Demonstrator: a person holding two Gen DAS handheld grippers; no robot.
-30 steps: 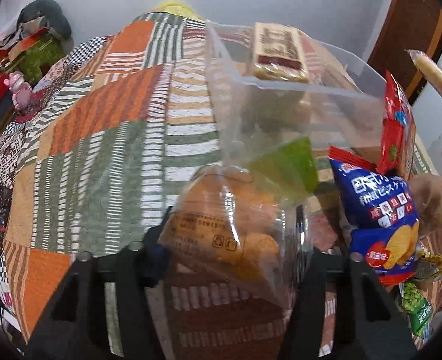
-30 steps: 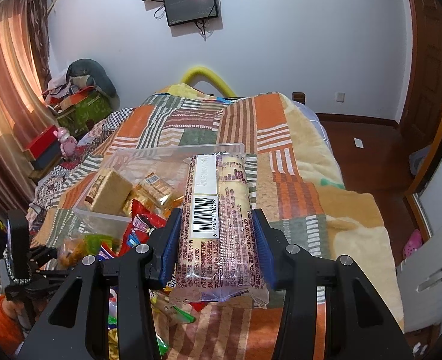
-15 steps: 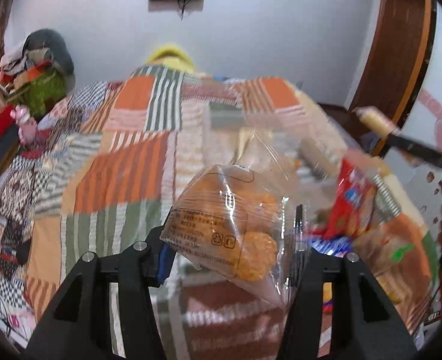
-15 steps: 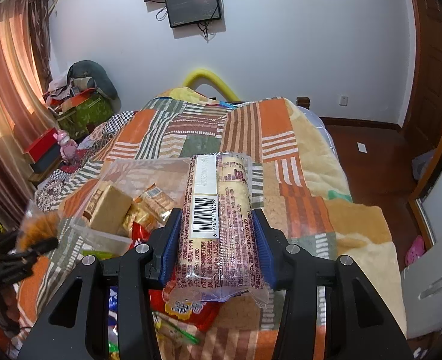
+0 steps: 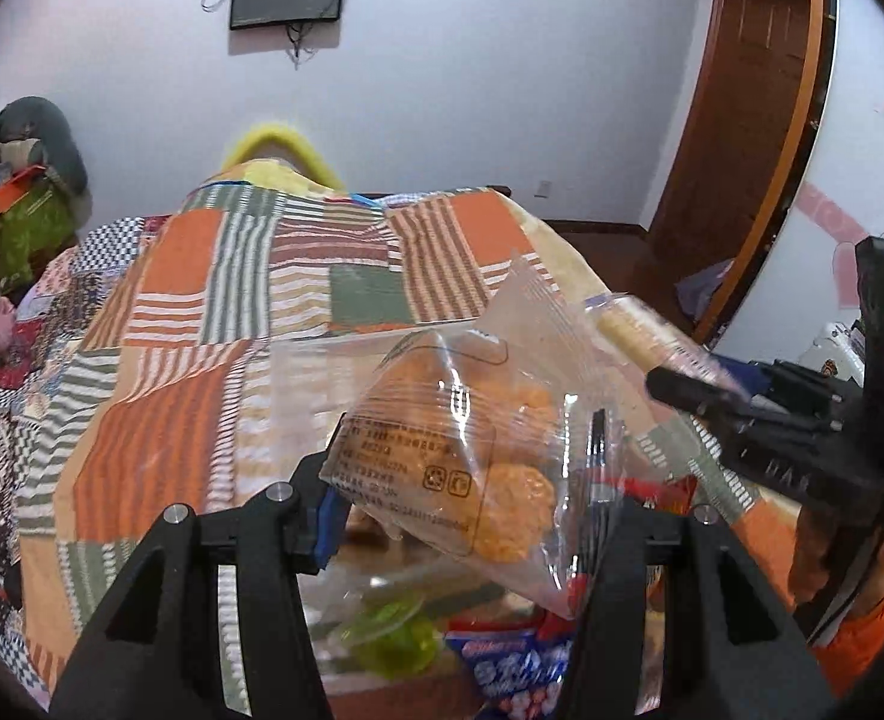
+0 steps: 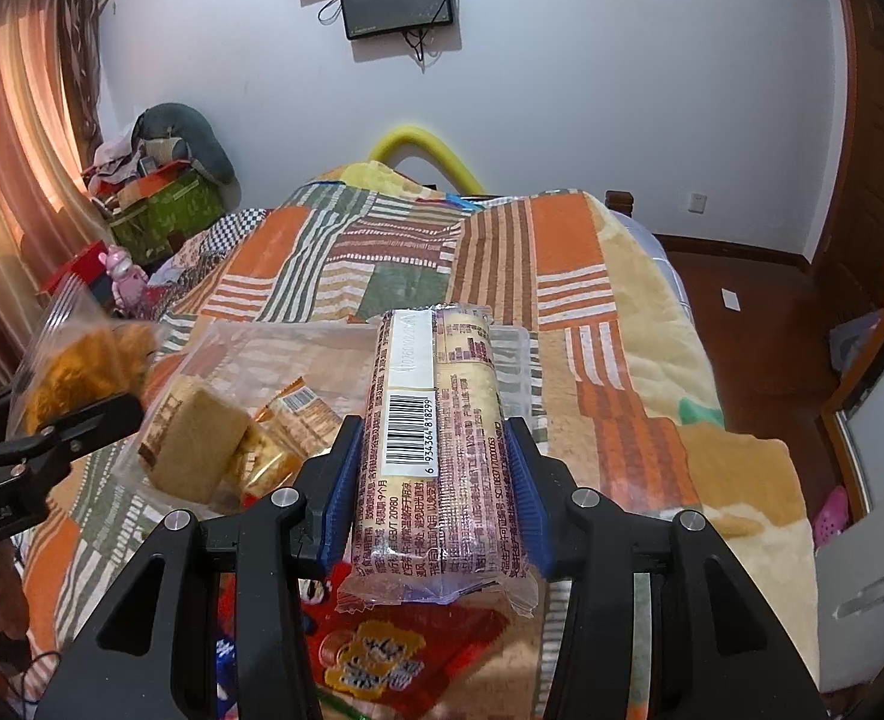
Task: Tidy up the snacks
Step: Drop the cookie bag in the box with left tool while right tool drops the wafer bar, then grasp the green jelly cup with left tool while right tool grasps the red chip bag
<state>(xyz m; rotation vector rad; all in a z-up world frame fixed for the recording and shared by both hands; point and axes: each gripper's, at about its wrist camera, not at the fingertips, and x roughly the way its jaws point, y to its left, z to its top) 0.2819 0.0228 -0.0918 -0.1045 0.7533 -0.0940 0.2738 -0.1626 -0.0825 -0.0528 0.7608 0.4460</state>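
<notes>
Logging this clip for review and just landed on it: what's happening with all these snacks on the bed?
A person is sorting snacks with a handheld gripper in each hand. The left gripper is clamped on a clear bag of orange crackers; the right gripper is clamped on a long wrapped biscuit pack. Both are held above a clear plastic bin on the patchwork blanket, with a few snacks already inside.
</notes>
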